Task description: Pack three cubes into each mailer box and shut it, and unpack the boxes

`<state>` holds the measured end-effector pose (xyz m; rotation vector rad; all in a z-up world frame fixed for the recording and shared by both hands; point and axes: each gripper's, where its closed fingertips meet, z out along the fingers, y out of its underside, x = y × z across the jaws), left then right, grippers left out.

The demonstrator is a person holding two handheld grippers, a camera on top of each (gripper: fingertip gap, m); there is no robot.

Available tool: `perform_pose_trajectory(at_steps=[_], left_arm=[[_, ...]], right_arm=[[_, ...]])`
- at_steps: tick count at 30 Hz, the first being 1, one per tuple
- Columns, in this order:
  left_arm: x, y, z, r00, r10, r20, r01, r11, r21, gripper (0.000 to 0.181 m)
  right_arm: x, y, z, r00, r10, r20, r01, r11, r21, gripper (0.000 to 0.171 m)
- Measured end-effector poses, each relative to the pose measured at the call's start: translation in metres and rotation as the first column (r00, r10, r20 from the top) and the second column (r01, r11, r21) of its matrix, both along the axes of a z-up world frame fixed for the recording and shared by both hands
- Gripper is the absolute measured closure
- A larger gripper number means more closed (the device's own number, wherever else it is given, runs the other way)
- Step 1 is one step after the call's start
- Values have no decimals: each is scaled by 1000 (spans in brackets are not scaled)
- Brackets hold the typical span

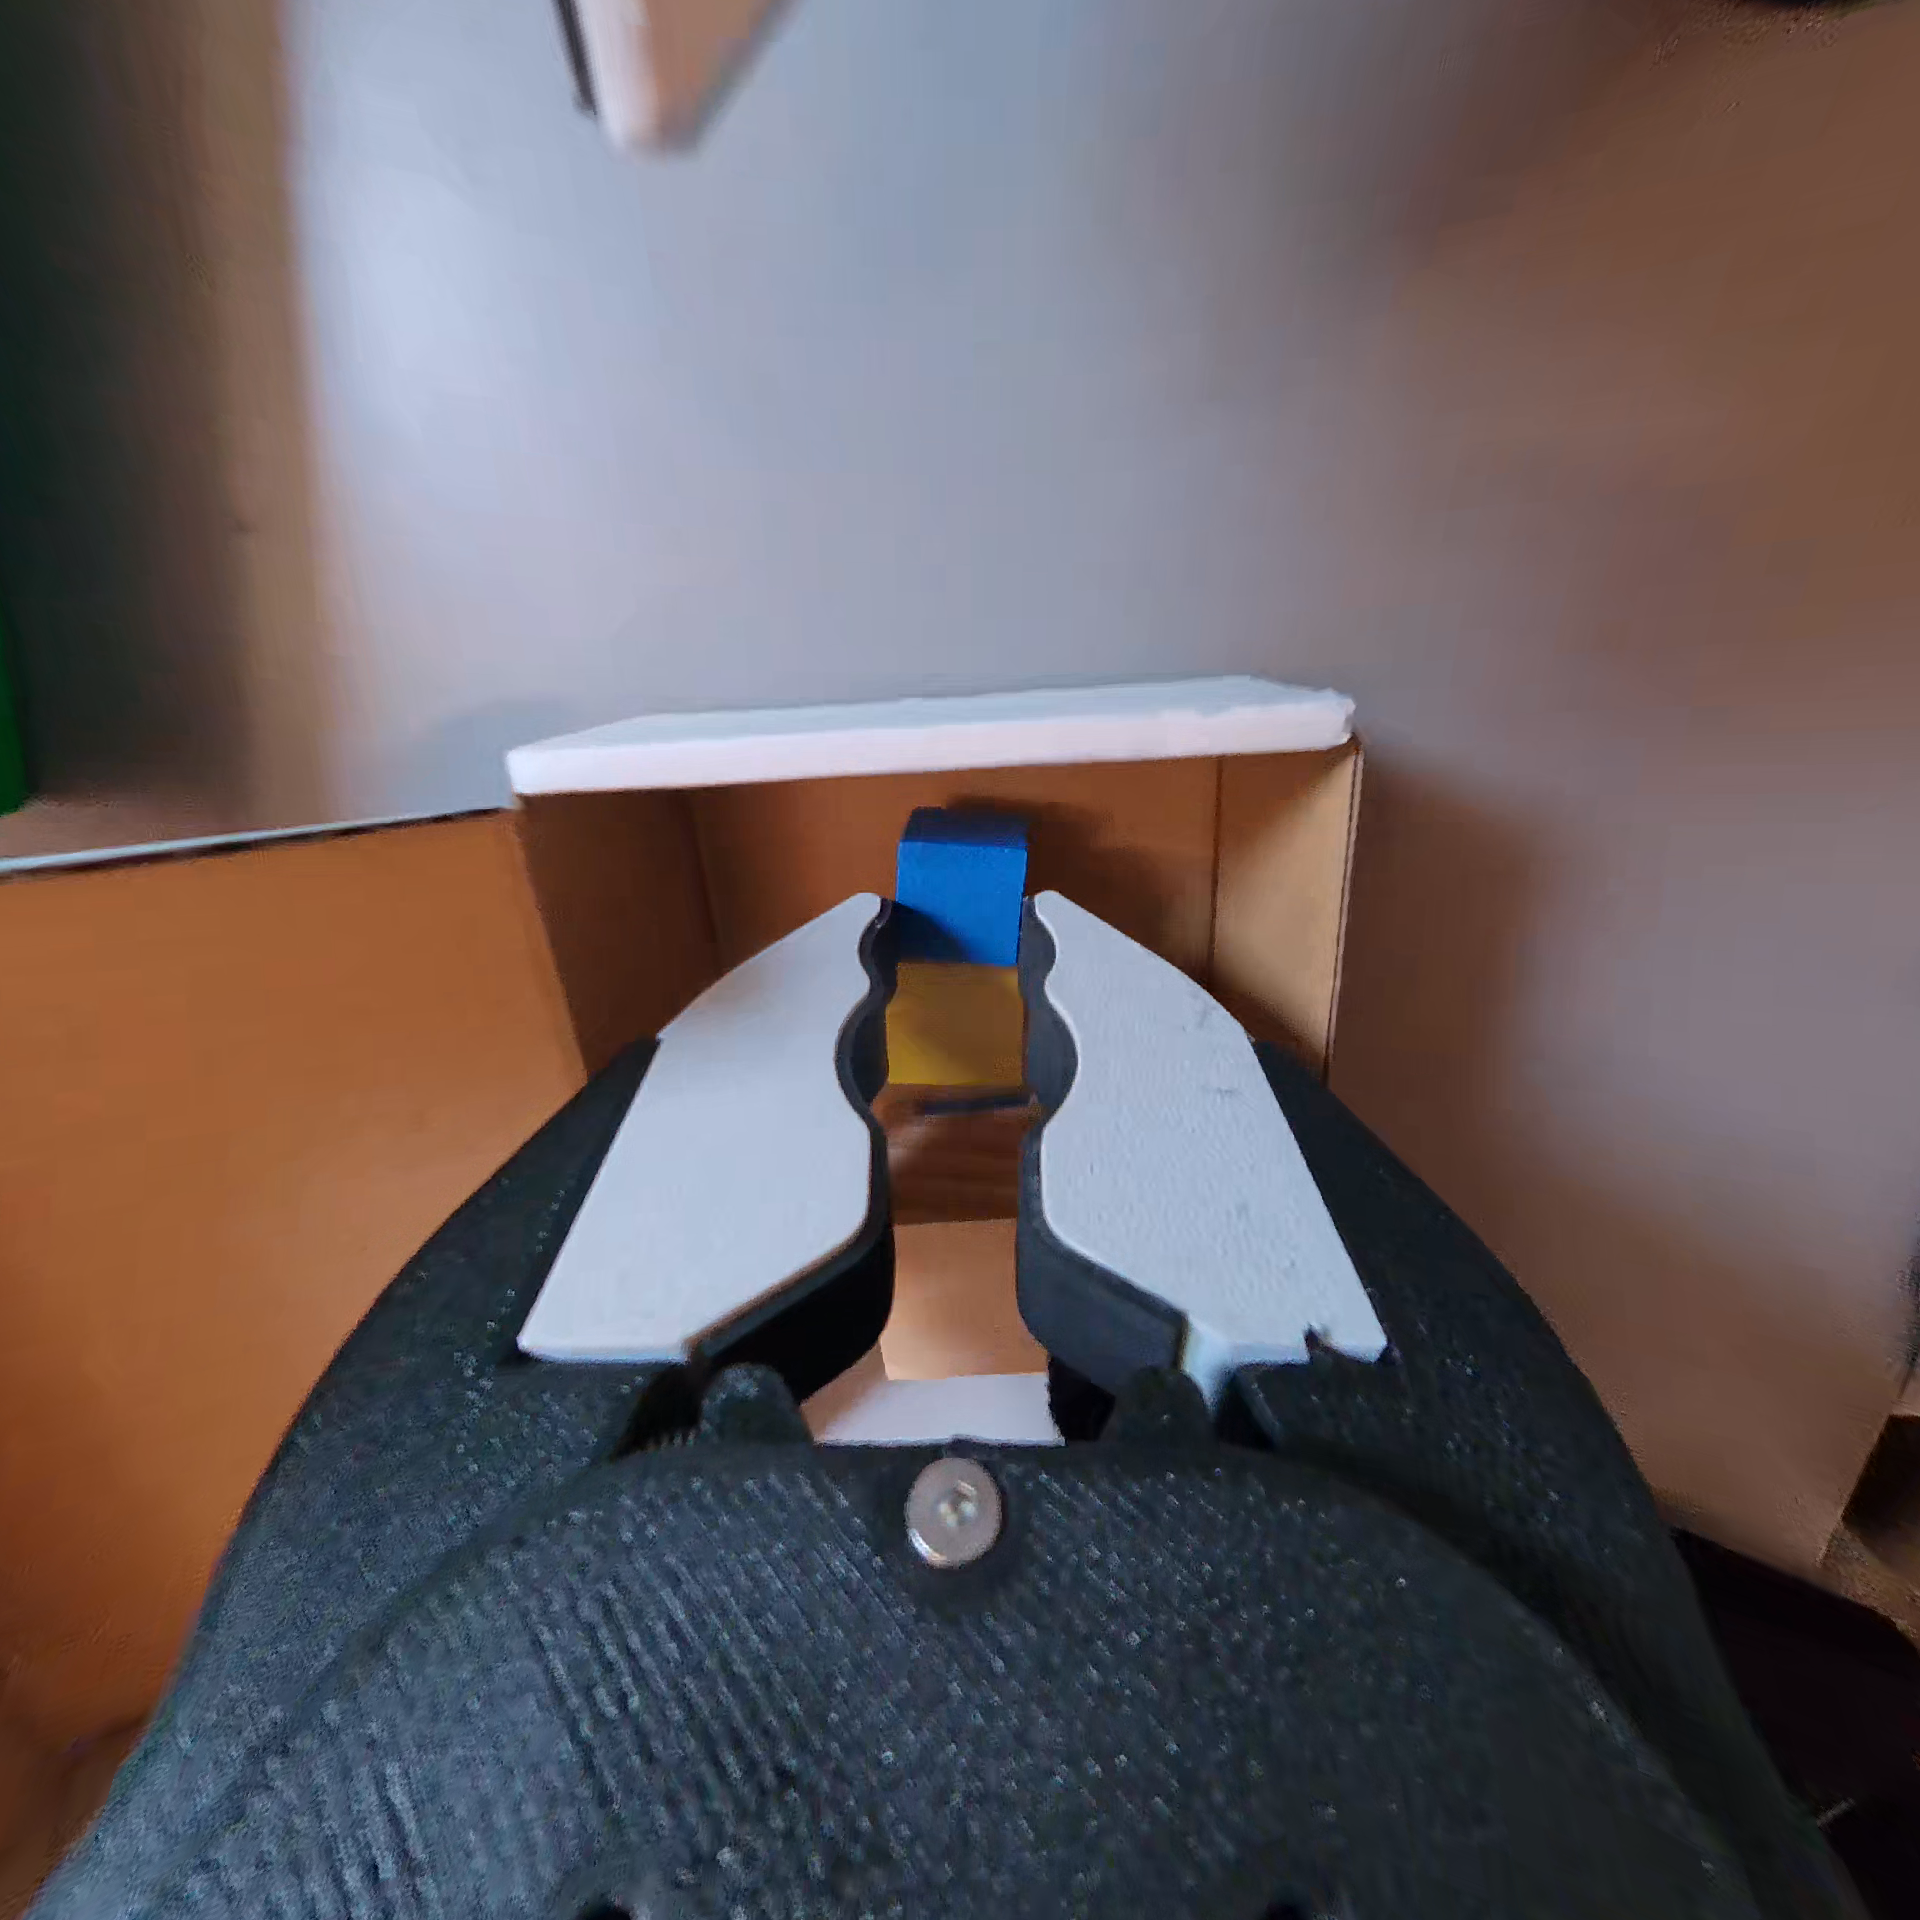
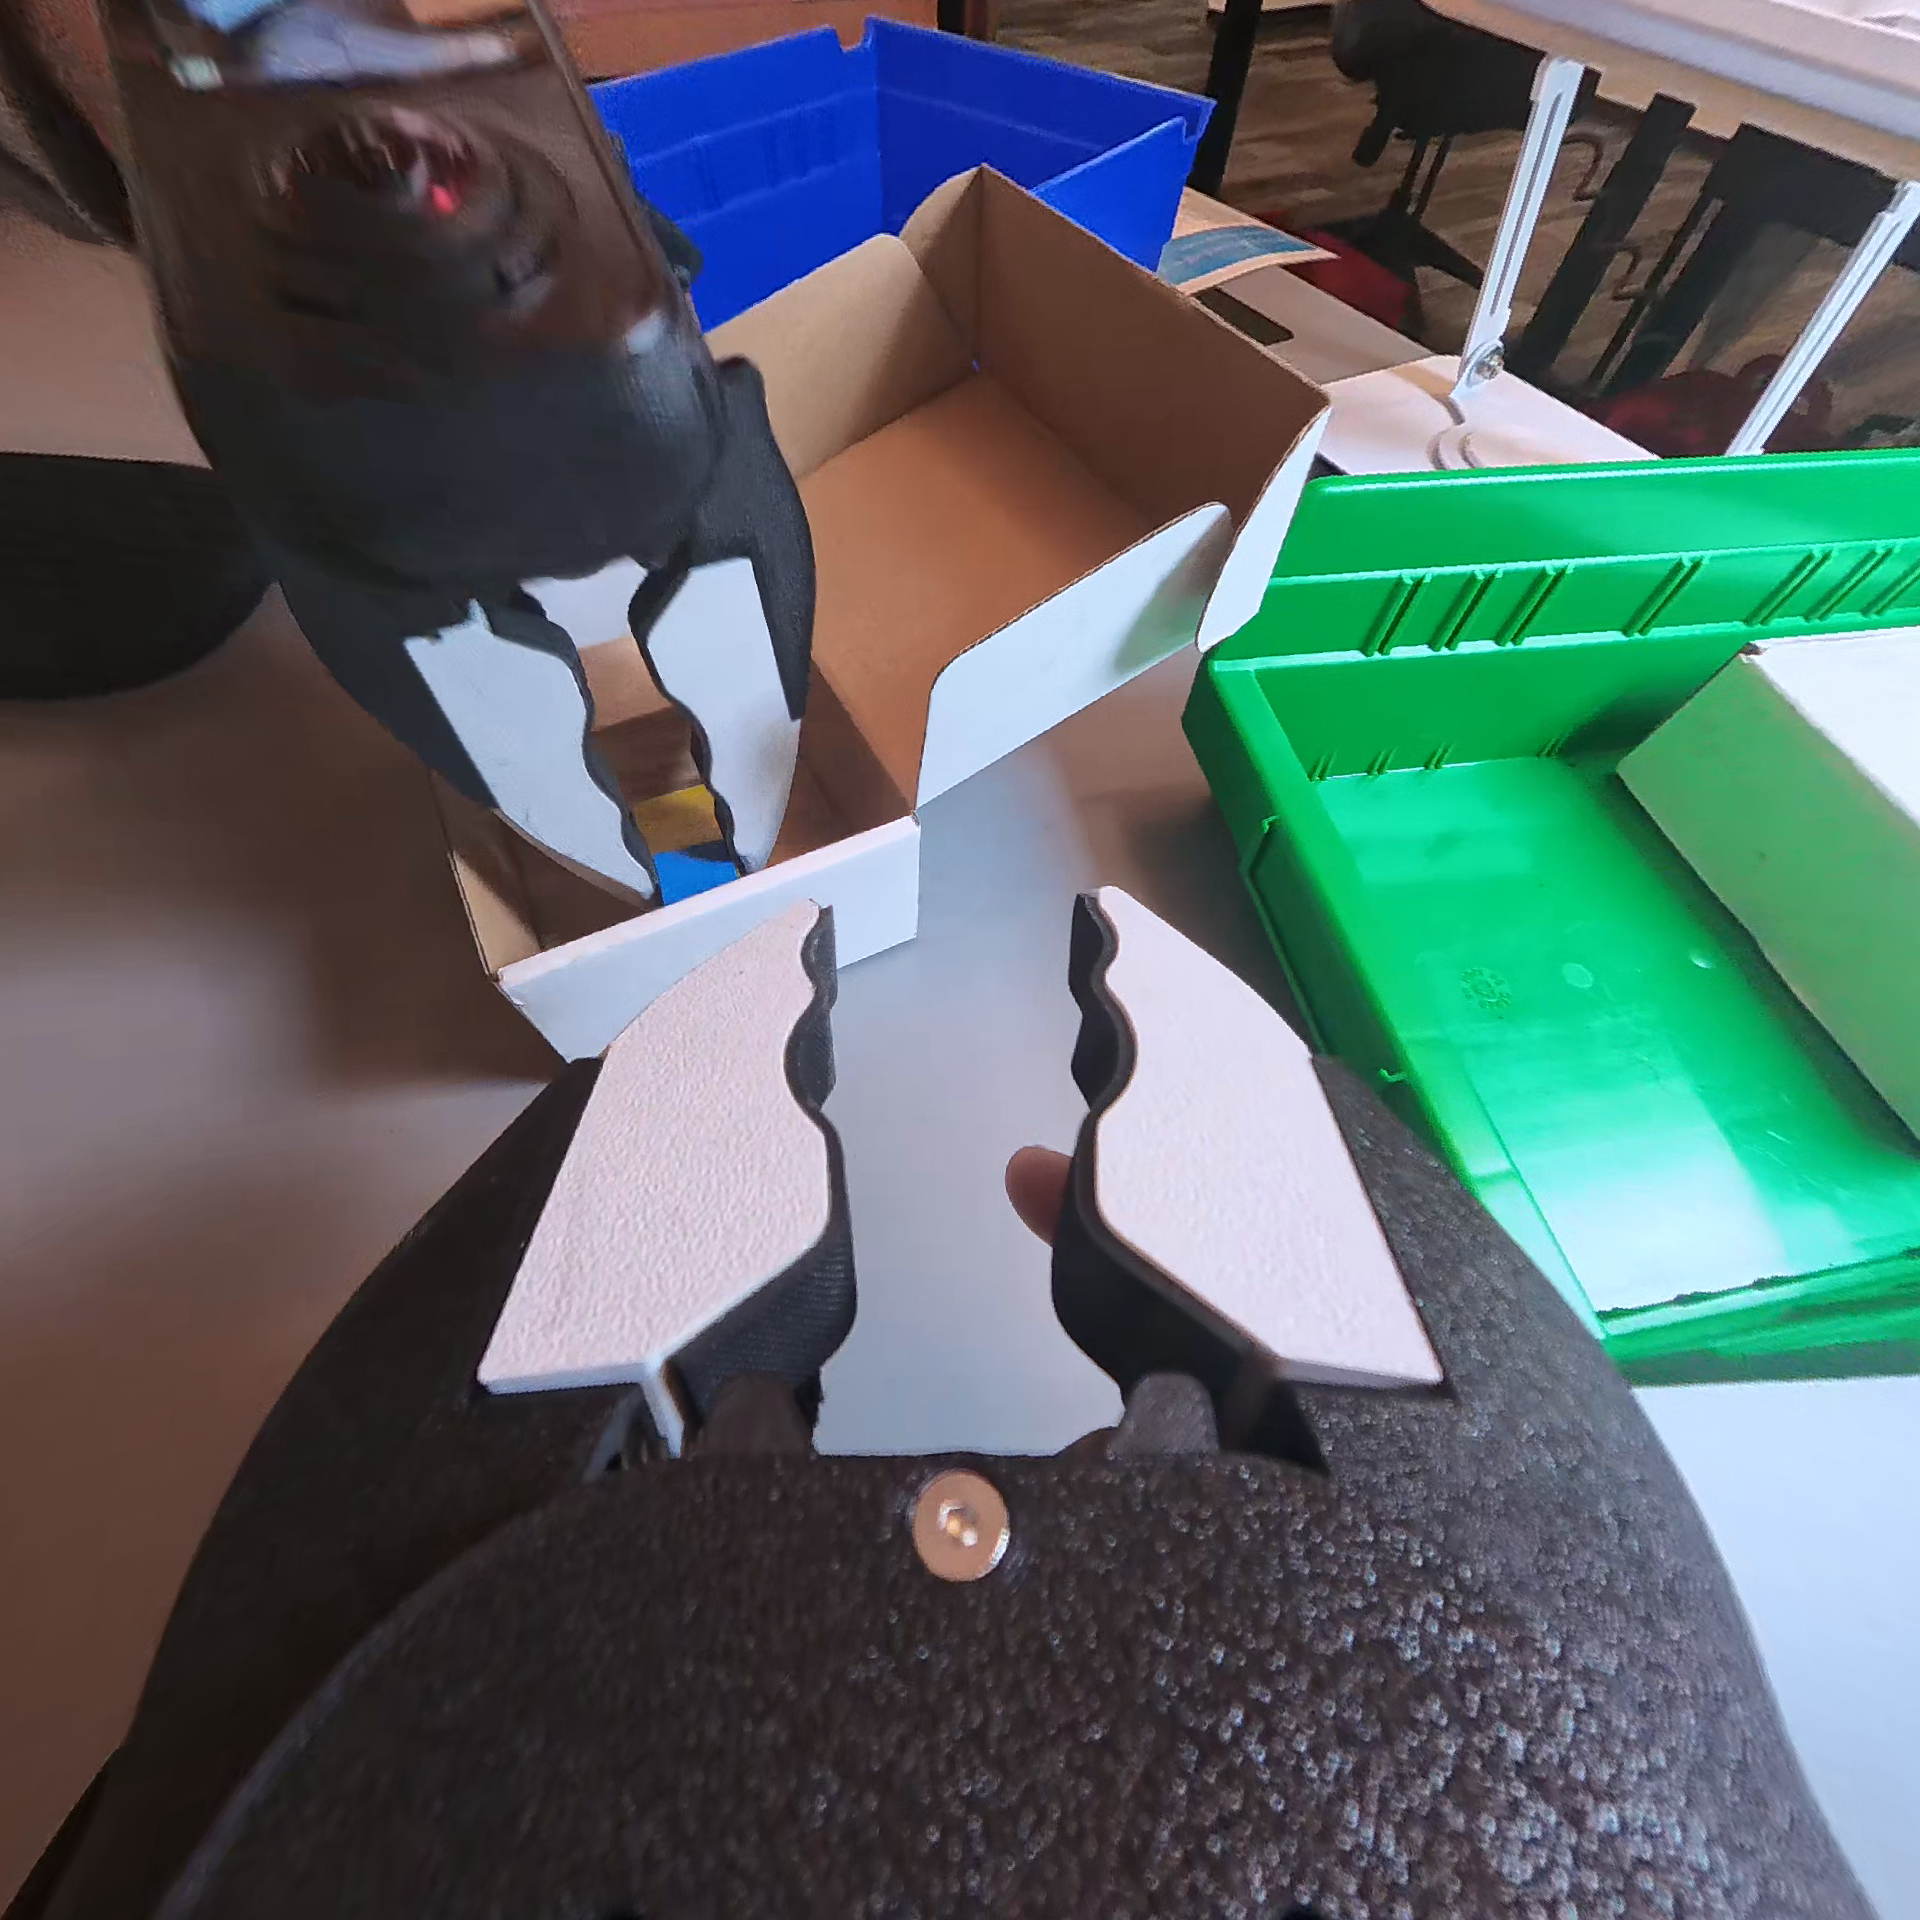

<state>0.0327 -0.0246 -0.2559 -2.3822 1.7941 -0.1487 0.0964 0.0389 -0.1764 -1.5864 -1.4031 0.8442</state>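
Observation:
An open white mailer box (image 2: 707,935) with a brown inside stands on the table, its lid flaps up. My left gripper (image 1: 956,904) reaches down into its near corner; it also shows in the right wrist view (image 2: 696,862). Its fingers sit tight on both sides of a yellow cube (image 1: 954,1023). A blue cube (image 1: 961,883) lies just past the fingertips against the box wall (image 1: 914,732). Both cubes also show in the right wrist view, the yellow cube (image 2: 675,810) and the blue cube (image 2: 688,878). My right gripper (image 2: 951,914) is open and empty, hovering in front of the box.
A green bin (image 2: 1558,603) stands right of the box with a white box (image 2: 1818,831) in it. A blue bin (image 2: 831,135) stands behind the mailer box. A white stand (image 2: 1486,364) is at the back right. Spacing between my two grippers at the tips: around 12 cm.

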Motion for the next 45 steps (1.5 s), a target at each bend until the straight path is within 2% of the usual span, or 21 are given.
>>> perform_pose_trajectory(at_steps=[1,7,15,18,21,24,27,31,33,36,39,41,42,44,45], left_arm=[[-4,-1,-4,1000,-8,-25,8,1000,-7,159],[-26,1,-8,995,-7,-95,9,1000,22,159],[-13,-2,-3,999,-27,-21,28,999,36,144],[-9,10,28,998,-6,70,-2,993,117,142],[-18,26,75,973,58,225,-109,969,222,138],[-48,41,122,901,142,411,-289,901,323,138],[-97,48,146,759,257,598,-523,787,326,142],[-160,43,134,509,406,759,-759,628,173,146],[-170,35,120,403,448,798,-793,606,61,147],[-166,29,106,304,474,826,-793,607,-57,147],[-158,35,99,276,483,831,-796,600,-85,145],[-155,42,91,313,502,806,-801,596,-59,144],[-151,44,88,322,504,801,-795,604,-60,143],[-140,44,89,319,479,818,-772,632,-69,157],[-134,41,92,326,449,832,-751,657,-60,164]], right_arm=[[0,0,0,1000,-1,0,1,1000,-1,128],[-1,0,-3,1000,1,9,-1,1000,-11,128],[-1,0,-5,1000,1,10,-1,1000,-17,128],[-1,0,-4,1000,1,7,-1,1000,-15,128],[-1,-1,-3,1000,6,3,-6,1000,-13,128],[-3,-4,-4,1000,17,-1,-17,1000,-26,128],[-8,-8,-4,1000,21,-23,-23,995,-95,128],[-19,-5,2,995,-33,-92,10,971,-240,126],[-25,2,2,992,-81,-100,50,958,-282,124],[-38,17,7,980,-163,-116,111,924,-365,119],[-51,30,13,966,-224,-128,139,869,-476,116],[-57,37,10,965,-250,-84,181,860,-478,118],[-61,38,9,965,-251,-74,191,869,-457,124],[-70,30,9,974,-217,-70,174,907,-384,153],[-72,26,8,978,-199,-64,169,933,-318,160]])
